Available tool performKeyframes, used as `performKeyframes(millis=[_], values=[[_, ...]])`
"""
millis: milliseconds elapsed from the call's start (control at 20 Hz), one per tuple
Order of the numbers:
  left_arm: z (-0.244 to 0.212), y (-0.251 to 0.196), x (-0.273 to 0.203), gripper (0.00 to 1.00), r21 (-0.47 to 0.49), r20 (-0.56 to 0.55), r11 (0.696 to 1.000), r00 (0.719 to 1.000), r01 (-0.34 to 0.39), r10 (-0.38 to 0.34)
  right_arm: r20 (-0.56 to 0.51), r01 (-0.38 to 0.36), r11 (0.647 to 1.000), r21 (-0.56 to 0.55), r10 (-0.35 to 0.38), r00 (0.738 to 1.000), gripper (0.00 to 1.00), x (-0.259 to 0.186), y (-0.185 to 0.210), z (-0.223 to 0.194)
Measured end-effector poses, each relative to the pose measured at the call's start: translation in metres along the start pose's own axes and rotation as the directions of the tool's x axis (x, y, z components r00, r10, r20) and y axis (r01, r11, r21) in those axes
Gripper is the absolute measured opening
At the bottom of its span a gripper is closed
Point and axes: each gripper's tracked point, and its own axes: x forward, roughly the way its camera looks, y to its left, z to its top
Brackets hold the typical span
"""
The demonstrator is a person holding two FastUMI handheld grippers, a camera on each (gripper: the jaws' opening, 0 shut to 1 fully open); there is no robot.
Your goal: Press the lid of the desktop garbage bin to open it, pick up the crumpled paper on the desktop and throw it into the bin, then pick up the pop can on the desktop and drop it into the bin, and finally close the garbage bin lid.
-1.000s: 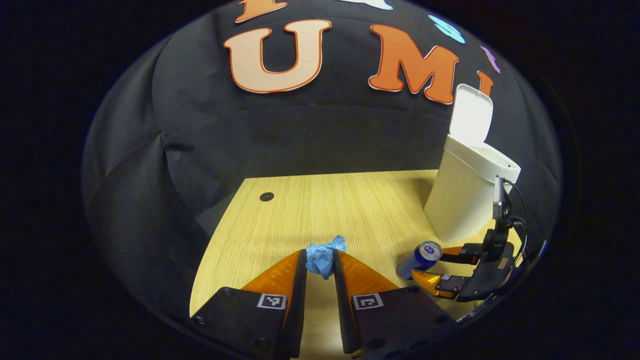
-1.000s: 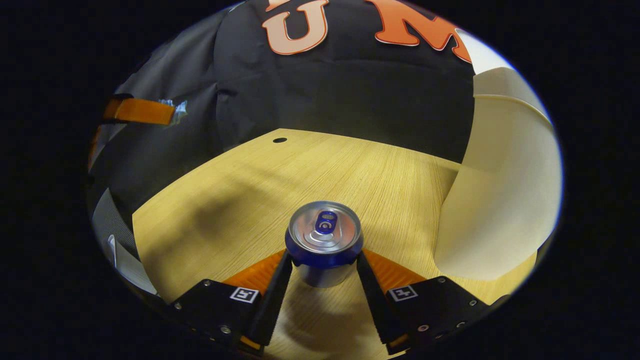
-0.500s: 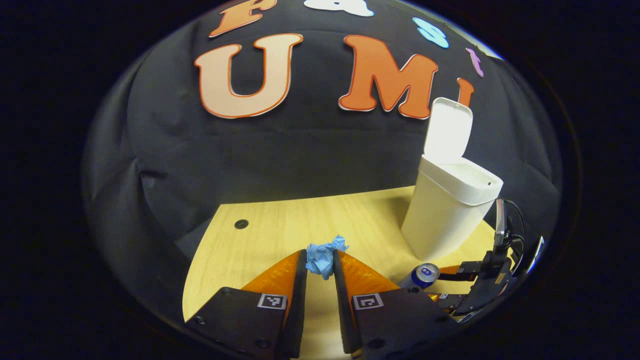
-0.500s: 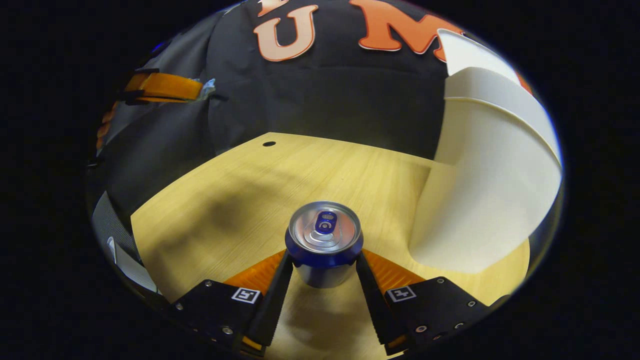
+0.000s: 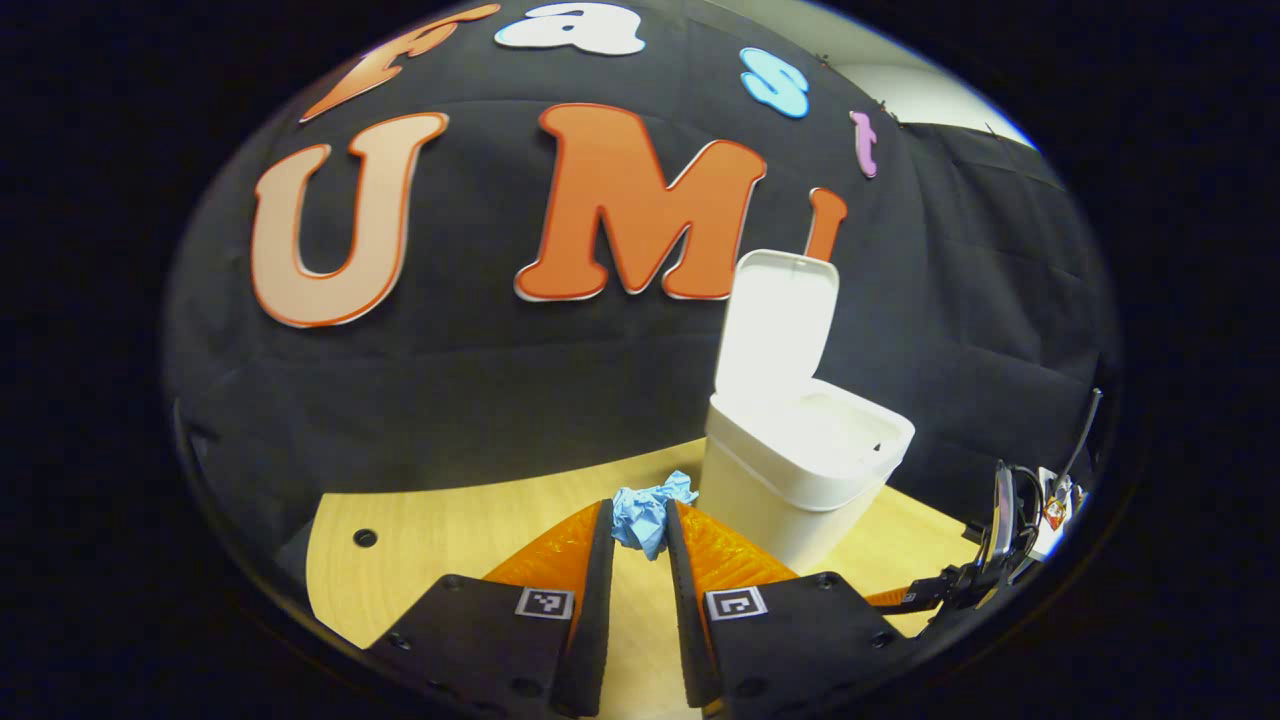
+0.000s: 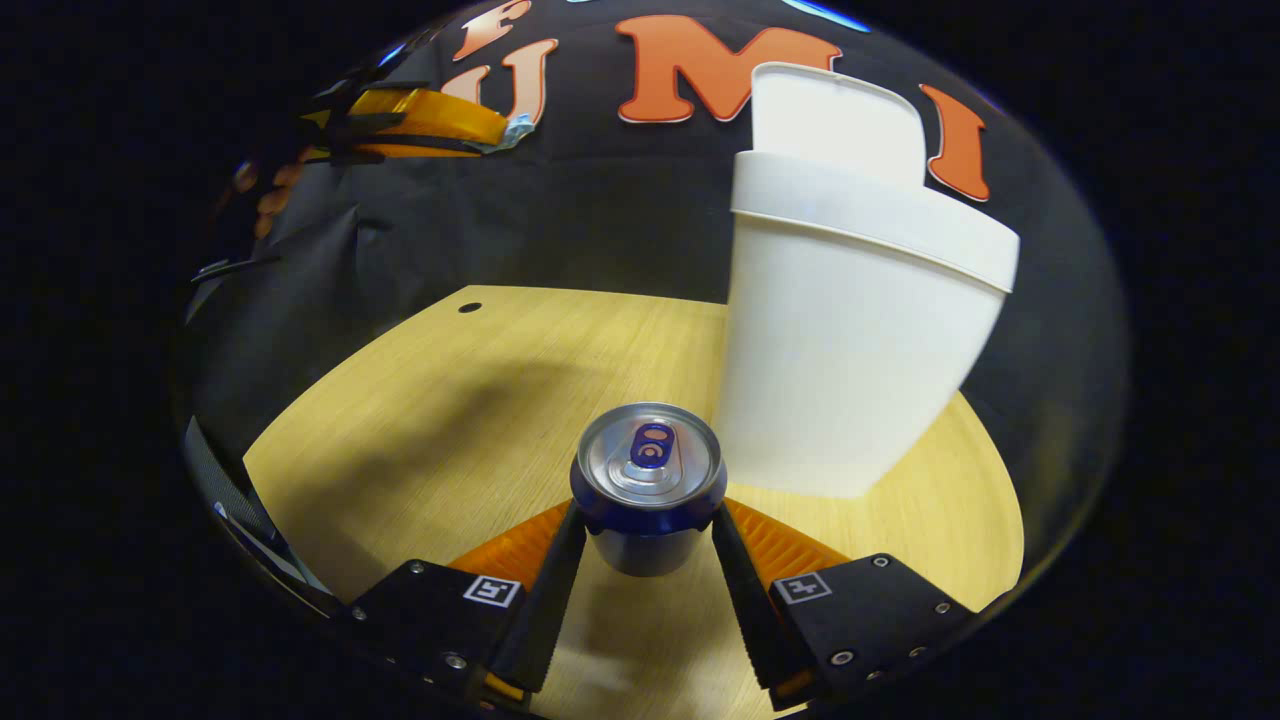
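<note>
Left gripper (image 5: 640, 525) has risen toward the open white plastic bin (image 5: 800, 480), fingers clamping crumpled blue paper (image 5: 645, 512). Right gripper (image 6: 645, 535) fingers clamp the blue aluminium can (image 6: 648, 480). Paper drop pending: centre over the opening, release.

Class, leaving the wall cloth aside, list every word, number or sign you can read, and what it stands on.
None can be read.
pop can: no print legible on its top or side.
garbage bin, crumpled paper: plain.
left gripper, right gripper: square coded markers, patterns, not words.
</note>
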Motion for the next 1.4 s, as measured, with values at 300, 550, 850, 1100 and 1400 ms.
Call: performKeyframes(millis=[300,550,850,1100,1400], values=[[0.05,-0.071,0.053,0.34,0.042,0.074,0.985,0.983,0.165,-0.168,0.015,0.117,0.991,0.064,-0.118,0.993,0.77,-0.033,-0.035,-0.003],[0.058,-0.127,0.093,0.34,0.051,0.071,0.963,0.961,0.265,-0.269,0.028,0.213,0.971,0.107,-0.217,0.976,0.77,-0.059,-0.058,-0.006],[0.039,-0.157,0.127,0.34,0.039,0.011,0.95,0.951,0.308,-0.309,0.019,0.305,0.94,0.156,-0.312,0.95,0.77,-0.087,-0.086,-0.012],[0.027,-0.165,0.144,0.34,0.051,-0.033,0.953,0.955,0.297,-0.296,0.013,0.35,0.92,0.178,-0.357,0.934,0.77,-0.101,-0.094,-0.011],[0.019,-0.169,0.15,0.46,0.047,-0.068,0.952,0.952,0.301,-0.298,0.016,0.375,0.907,0.192,-0.385,0.923,0.77,-0.109,-0.099,-0.01]])
